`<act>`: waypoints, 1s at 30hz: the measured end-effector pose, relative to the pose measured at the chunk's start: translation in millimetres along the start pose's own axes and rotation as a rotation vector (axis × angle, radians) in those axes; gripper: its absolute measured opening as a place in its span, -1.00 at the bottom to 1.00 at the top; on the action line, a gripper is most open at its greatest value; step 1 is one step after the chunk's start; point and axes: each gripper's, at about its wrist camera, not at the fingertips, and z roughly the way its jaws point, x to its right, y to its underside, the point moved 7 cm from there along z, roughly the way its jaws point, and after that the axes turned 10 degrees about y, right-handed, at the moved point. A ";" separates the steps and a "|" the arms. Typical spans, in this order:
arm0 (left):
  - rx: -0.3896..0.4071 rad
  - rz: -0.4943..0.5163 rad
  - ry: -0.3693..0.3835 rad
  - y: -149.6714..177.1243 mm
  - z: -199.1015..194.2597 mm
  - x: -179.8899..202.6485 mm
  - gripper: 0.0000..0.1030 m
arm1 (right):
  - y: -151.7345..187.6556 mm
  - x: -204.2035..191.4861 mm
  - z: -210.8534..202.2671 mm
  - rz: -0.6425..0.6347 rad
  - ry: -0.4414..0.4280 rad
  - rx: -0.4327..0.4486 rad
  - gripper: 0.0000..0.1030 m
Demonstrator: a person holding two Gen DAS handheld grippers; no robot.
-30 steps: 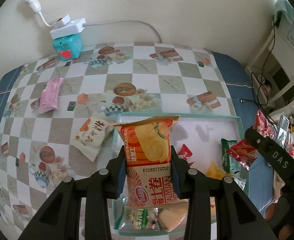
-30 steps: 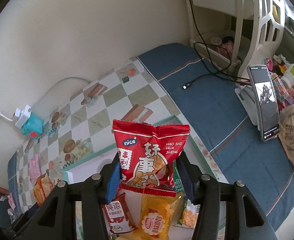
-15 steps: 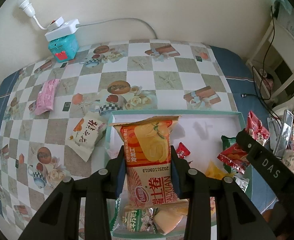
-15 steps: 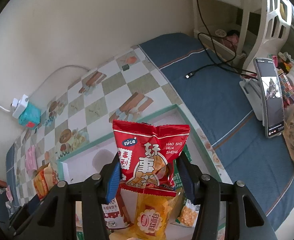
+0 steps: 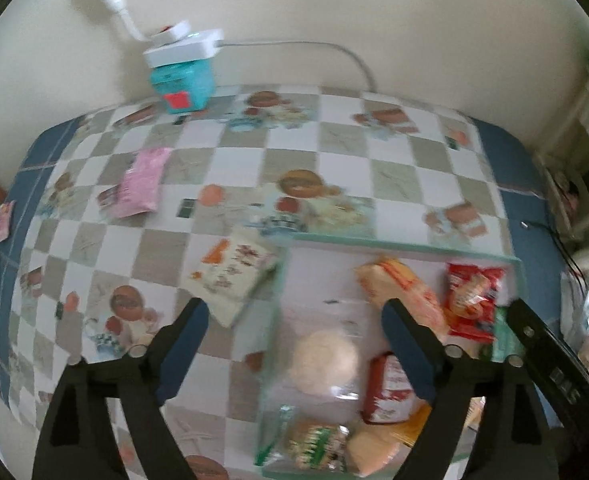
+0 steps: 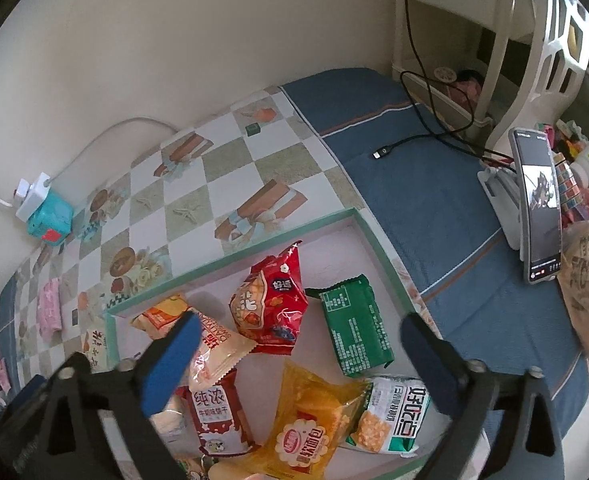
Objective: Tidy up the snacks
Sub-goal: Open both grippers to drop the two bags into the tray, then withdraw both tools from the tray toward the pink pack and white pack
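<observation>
- A shallow tray (image 6: 378, 240) with a green rim sits on a checkered tablecloth (image 5: 394, 176), and most of the snacks already lie inside it.
- In the right wrist view, the tray holds an orange egg-roll packet (image 6: 214, 344), a red puffed-snack bag (image 6: 270, 312), a green packet (image 6: 354, 332), a yellow biscuit bag (image 6: 310, 428), a dark red milk-biscuit packet (image 6: 214, 416) and a white and green pack (image 6: 394, 412).
- The orange packet and the red bag lie loose on the tray floor, touching nothing but each other's edges and free of both grippers.
- By my reckoning the task is well along but unfinished: a white and orange packet (image 5: 234, 272) rests on the cloth just outside the tray's left edge, and a pink packet (image 5: 142, 184) lies well apart, toward the far left.
- A smaller pink item (image 5: 4, 220) sits at the cloth's far left edge; it is too blurred to identify.
- The left gripper (image 5: 294, 344) hangs above the tray's left edge, pointing forward and down, jaws spread wide with nothing between them.
- The right gripper (image 6: 298, 360) hovers over the tray's middle, jaws equally wide and empty.
- The left view is motion-blurred, so fine detail there is uncertain.
</observation>
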 end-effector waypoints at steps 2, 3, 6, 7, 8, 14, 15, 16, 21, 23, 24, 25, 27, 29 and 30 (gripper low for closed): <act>0.003 -0.031 -0.020 -3.2 0.1 -14.6 0.83 | 1.3 -4.6 -0.4 -0.014 0.002 0.000 1.00; 0.002 -0.046 -0.022 -4.3 0.1 -20.6 0.83 | 1.9 -7.1 -1.0 -0.020 0.001 -0.001 1.00; 0.007 -0.097 -0.022 -8.8 -1.7 -41.3 0.83 | 3.7 -20.5 -6.5 -0.048 -0.008 0.009 1.00; 0.010 -0.113 -0.026 -10.9 -2.6 -48.9 0.83 | 4.6 -27.0 -9.3 -0.060 -0.015 0.015 1.00; 0.015 -0.130 -0.031 -12.8 -3.8 -57.7 0.83 | 5.5 -32.3 -11.2 -0.070 -0.022 0.018 1.00; 0.044 -0.230 -0.090 -21.2 -13.0 -114.0 0.83 | 19.3 -76.8 -21.5 -0.152 -0.074 0.017 1.00; 0.048 -0.243 -0.102 -21.9 -14.7 -123.6 0.83 | 21.5 -83.8 -23.1 -0.165 -0.080 0.019 1.00; 0.054 -0.258 -0.117 -22.3 -17.0 -134.5 0.83 | 24.9 -94.0 -25.6 -0.187 -0.088 0.021 1.00; 0.074 -0.329 -0.172 -21.2 -27.4 -186.9 0.83 | 38.9 -130.1 -35.4 -0.262 -0.113 0.030 1.00; 0.078 -0.352 -0.186 -19.8 -31.4 -203.2 0.83 | 45.0 -143.9 -38.4 -0.287 -0.126 0.029 1.00; 0.080 -0.362 -0.193 -19.2 -33.2 -210.8 0.83 | 47.4 -149.7 -39.5 -0.299 -0.127 0.031 1.00; 0.083 -0.377 -0.201 -17.9 -35.9 -221.0 0.83 | 50.5 -157.0 -41.1 -0.316 -0.124 0.036 1.00; 0.089 -0.397 -0.208 -16.2 -39.8 -233.2 0.83 | 54.4 -166.0 -43.1 -0.339 -0.119 0.044 1.00; 0.093 -0.419 -0.209 -14.6 -43.3 -245.4 0.83 | 59.2 -174.8 -44.6 -0.357 -0.117 0.045 1.00; 0.095 -0.428 -0.207 -13.8 -45.0 -250.4 0.83 | 61.5 -179.0 -44.8 -0.362 -0.114 0.043 1.00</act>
